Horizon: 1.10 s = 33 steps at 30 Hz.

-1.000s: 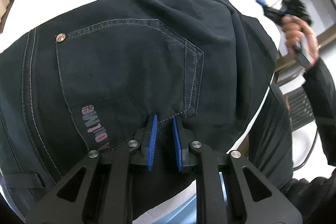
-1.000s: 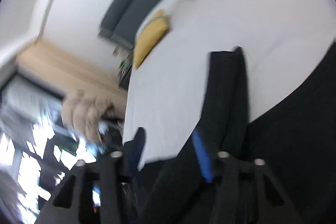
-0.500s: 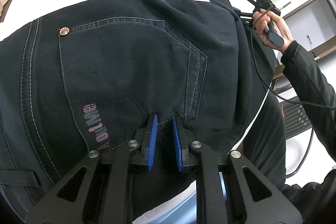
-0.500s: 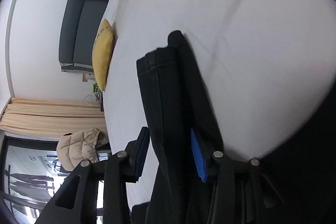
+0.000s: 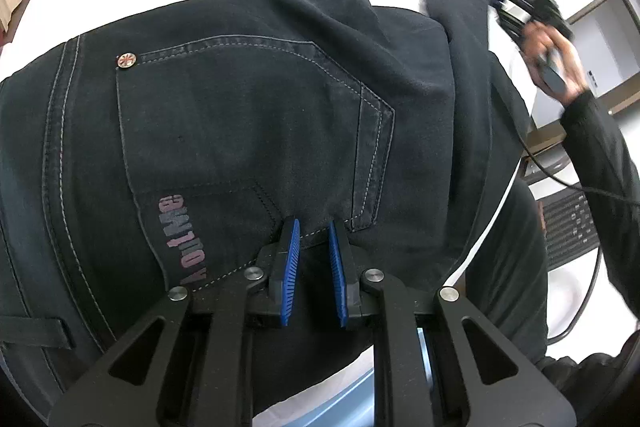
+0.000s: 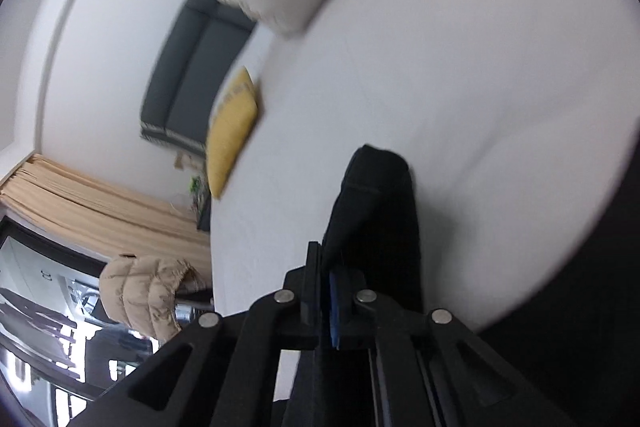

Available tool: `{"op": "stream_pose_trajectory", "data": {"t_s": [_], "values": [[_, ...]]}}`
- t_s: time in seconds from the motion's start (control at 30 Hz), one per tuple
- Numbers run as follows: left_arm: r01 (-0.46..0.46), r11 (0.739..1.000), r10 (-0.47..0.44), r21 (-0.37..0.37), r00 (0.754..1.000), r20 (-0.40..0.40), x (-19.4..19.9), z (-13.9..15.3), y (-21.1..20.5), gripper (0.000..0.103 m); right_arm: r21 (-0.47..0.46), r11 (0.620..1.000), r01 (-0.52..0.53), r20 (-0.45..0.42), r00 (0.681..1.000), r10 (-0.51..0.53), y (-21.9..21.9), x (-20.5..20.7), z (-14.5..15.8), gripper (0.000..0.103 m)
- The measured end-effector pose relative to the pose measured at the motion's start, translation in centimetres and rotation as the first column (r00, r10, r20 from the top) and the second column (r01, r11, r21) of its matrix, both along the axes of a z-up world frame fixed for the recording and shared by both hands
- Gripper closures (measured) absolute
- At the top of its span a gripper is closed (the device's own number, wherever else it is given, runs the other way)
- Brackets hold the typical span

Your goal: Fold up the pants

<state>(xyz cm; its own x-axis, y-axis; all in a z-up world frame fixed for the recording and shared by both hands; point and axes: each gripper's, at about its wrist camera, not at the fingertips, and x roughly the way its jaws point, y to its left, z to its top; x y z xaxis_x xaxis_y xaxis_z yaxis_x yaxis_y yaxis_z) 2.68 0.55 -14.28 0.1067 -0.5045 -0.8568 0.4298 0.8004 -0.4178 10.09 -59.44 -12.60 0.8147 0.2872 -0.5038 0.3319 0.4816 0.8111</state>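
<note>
1. The dark pants lie on the white bed, seat and back pocket up.
2. Right gripper is clamped on a leg end; thin bite, so a hard pull could slip it.
3. Left gripper rests parted on the seat, pinning nothing, so the fabric may drag and bunch.

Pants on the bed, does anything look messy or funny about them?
Nothing is torn or spilled. The pants are just rumpled, and one narrow end is pinched in the right gripper, above the white bed.
</note>
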Motion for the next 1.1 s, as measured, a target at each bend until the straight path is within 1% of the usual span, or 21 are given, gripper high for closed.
{"op": "stream_pose_trajectory", "data": {"t_s": [0.07,0.13,0.17,0.23,0.27,0.37,0.47,0.53,0.63,0.67,0.7,0.73,0.77,0.8,0.83,0.9,0.93,0.97,1.1], "values": [[-0.006,1.000,0.006,-0.005,1.000,-0.001,0.0,0.1,0.2,0.088,0.015,0.998,0.060,0.047,0.997,-0.060,-1.6,-3.5,1.2,0.098],[-0.008,1.000,0.008,-0.007,1.000,0.002,-0.1,0.2,0.3,0.088,0.035,0.992,0.119,0.098,0.988,-0.122,-2.8,-7.4,1.6,0.098],[-0.009,1.000,0.009,-0.007,1.000,0.003,-0.1,0.2,0.4,0.088,0.056,0.986,0.157,0.130,0.978,-0.163,-3.3,-10.0,1.4,0.098],[-0.004,1.000,0.004,0.002,1.000,0.011,-0.2,0.3,0.4,0.088,0.099,0.967,0.237,0.153,0.956,-0.250,-4.1,-14.6,0.1,0.098],[-0.002,1.000,0.002,0.007,1.000,0.014,-0.3,0.2,0.3,0.088,0.112,0.957,0.269,0.135,0.950,-0.283,-4.3,-16.2,-0.8,0.098],[0.010,0.999,-0.011,0.035,1.000,0.028,-0.5,0.4,-0.3,0.088,0.147,0.918,0.369,0.031,0.926,-0.377,-4.6,-20.7,-4.5,0.098],[0.012,0.998,-0.013,0.056,0.999,0.032,-0.6,0.6,-0.8,0.088,0.172,0.887,0.428,-0.041,0.903,-0.428,-4.6,-23.7,-7.5,0.098],[0.010,0.998,-0.012,0.066,0.999,0.034,-0.6,0.7,-1.2,0.088,0.168,0.887,0.430,-0.063,0.903,-0.425,-4.4,-24.2,-8.3,0.098],[0.006,0.997,-0.009,0.079,0.999,0.040,-0.7,1.0,-1.6,0.088,0.163,0.892,0.421,-0.056,0.907,-0.418,-4.6,-23.9,-8.1,0.094],[0.004,0.997,-0.008,0.081,0.999,0.040,-0.7,1.1,-1.8,0.088,0.182,0.892,0.414,-0.059,0.910,-0.410,-4.8,-23.5,-8.2,0.088],[0.001,0.997,-0.005,0.083,0.999,0.039,-0.7,1.2,-1.9,0.088,0.206,0.890,0.407,-0.052,0.913,-0.406,-4.9,-23.2,-8.2,0.076],[0.000,0.996,-0.003,0.085,0.999,0.039,-0.7,1.1,-1.9,0.088,0.227,0.888,0.400,-0.034,0.915,-0.403,-5.1,-23.0,-8.5,0.070],[0.000,0.996,-0.003,0.088,0.999,0.038,-0.8,1.1,-2.0,0.088,0.221,0.891,0.397,-0.023,0.915,-0.402,-5.3,-22.6,-8.3,0.068],[-0.001,0.996,-0.003,0.091,0.999,0.037,-0.8,1.1,-2.1,0.088,0.197,0.895,0.401,-0.022,0.914,-0.405,-5.4,-22.0,-7.8,0.067],[-0.001,0.996,-0.003,0.093,0.999,0.036,-0.7,1.2,-2.1,0.088,0.173,0.901,0.399,-0.019,0.916,-0.402,-5.7,-21.7,-7.5,0.068],[-0.002,0.995,-0.001,0.096,1.000,0.031,-0.7,1.2,-2.2,0.088,0.133,0.912,0.388,-0.043,0.922,-0.385,-6.1,-20.9,-7.3,0.097],[-0.003,0.995,0.000,0.096,1.000,0.027,-0.6,1.2,-2.2,0.088,0.121,0.911,0.394,-0.066,0.919,-0.389,-6.4,-20.9,-7.3,0.098],[-0.003,0.995,0.001,0.096,1.000,0.024,-0.5,1.2,-2.2,0.088,0.129,0.905,0.406,-0.079,0.914,-0.399,-6.7,-21.0,-7.5,0.098],[-0.004,0.996,0.004,0.092,1.000,0.007,0.0,1.4,-2.2,0.088,0.161,0.874,0.458,-0.084,0.889,-0.451,-7.3,-22.4,-7.4,0.098]]}}
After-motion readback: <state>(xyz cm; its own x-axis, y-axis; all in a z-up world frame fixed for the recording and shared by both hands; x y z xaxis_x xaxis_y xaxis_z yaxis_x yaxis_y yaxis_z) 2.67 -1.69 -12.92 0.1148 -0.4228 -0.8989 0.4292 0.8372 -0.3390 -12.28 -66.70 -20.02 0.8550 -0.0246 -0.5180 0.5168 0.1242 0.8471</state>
